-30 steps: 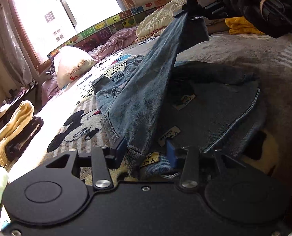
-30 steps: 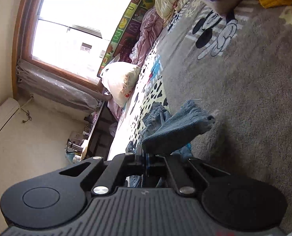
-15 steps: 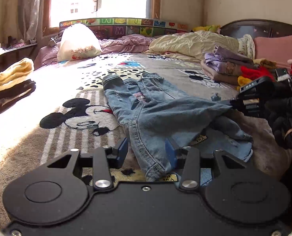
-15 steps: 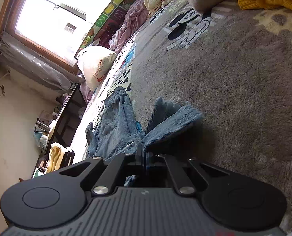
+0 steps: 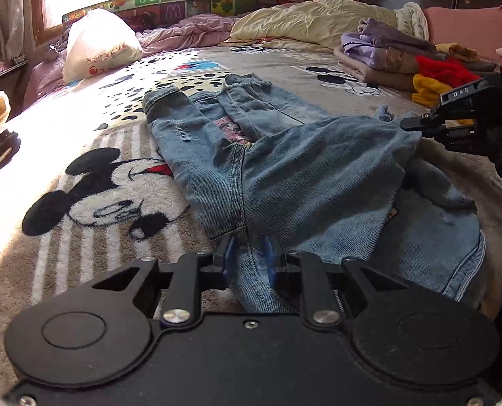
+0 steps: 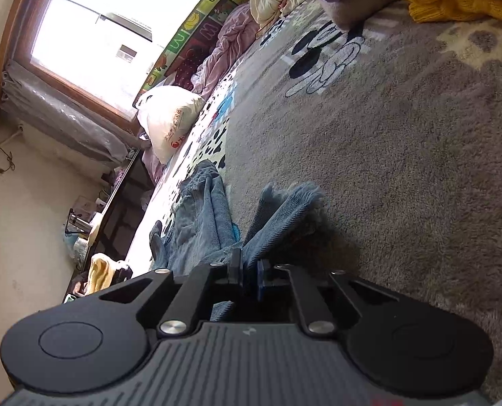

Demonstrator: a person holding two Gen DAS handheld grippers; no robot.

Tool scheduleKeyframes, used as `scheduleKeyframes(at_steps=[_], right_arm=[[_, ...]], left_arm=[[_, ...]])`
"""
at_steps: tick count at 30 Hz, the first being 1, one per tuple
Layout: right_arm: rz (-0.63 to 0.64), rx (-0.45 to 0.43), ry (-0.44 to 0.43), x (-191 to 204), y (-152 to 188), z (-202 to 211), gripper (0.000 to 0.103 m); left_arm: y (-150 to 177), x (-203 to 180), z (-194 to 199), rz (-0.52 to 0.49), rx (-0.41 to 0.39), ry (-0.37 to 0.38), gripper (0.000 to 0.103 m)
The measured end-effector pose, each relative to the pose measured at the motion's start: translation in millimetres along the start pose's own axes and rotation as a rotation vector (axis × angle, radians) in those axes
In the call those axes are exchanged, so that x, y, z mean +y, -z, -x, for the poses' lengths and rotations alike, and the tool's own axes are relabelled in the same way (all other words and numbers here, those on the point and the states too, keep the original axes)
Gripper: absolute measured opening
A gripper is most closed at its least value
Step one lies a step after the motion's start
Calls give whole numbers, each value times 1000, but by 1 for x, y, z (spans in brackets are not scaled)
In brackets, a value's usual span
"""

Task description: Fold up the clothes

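The plush grey blanket printed with cartoon mice (image 5: 91, 186) spread under and ahead of both tongs. On it, directly in front of the left tong, lay the pair of faded blue denim jeans (image 5: 284, 176), one leg folded across toward the right tong, the other leg reaching away from the tongs toward the window.

Far beyond the left tong and to its left sat a white plastic bag with red print (image 5: 98, 44). Far ahead to its right lay a stack of folded purple and beige clothes (image 5: 379, 54), with a yellow knitted garment (image 5: 427, 89) nearer the right tong.

The left black two-finger gripper (image 5: 249, 257) was closing: its blue pads (image 5: 230, 253) stood a narrow gap apart with a ridge of denim running between them, the cloth filling that gap. Whether the pads already pressed the fabric could not be told for sure, though they looked to touch it.

The right black two-finger gripper (image 6: 249, 272) was nearly clenched yet easing open, its pads (image 6: 261, 279) a sliver apart with the frayed hem of the folded jeans leg between them, the fringe fanning out just past the tips onto the blanket.
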State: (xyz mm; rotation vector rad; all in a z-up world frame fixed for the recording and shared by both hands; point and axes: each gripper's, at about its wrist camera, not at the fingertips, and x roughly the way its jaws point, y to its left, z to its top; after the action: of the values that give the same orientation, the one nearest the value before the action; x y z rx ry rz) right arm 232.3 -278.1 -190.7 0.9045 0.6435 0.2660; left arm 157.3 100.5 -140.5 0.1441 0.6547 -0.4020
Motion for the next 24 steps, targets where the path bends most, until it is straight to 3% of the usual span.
scheduleKeyframes(at_steps=[2, 6, 7, 11, 13, 16, 21, 23, 24], right_arm=[[6, -1, 22, -5, 2, 2, 9], [10, 8, 44, -16, 6, 4, 9], [4, 7, 38, -18, 7, 4, 9], [6, -10, 41, -19, 12, 6, 7], [15, -18, 56, -16, 13, 11, 8], [69, -83, 102, -5, 17, 32, 12], [371, -257, 150, 51, 43, 67, 12], [488, -222, 79, 82, 58, 61, 12], [553, -171, 39, 98, 65, 53, 12]], left_arm=[[-4, 5, 16, -36, -85, 1, 16], [-10, 23, 8, 97, -194, -65, 16], [-11, 23, 3, 108, -200, -64, 16], [-17, 0, -26, -136, -25, -44, 17], [-29, 14, -17, -77, -34, 3, 18], [-37, 35, -10, 32, -151, 24, 19], [-54, 51, -35, 82, -158, 4, 19], [-61, 50, -45, 64, -150, 9, 19], [-65, 44, -56, 23, -103, -9, 19]])
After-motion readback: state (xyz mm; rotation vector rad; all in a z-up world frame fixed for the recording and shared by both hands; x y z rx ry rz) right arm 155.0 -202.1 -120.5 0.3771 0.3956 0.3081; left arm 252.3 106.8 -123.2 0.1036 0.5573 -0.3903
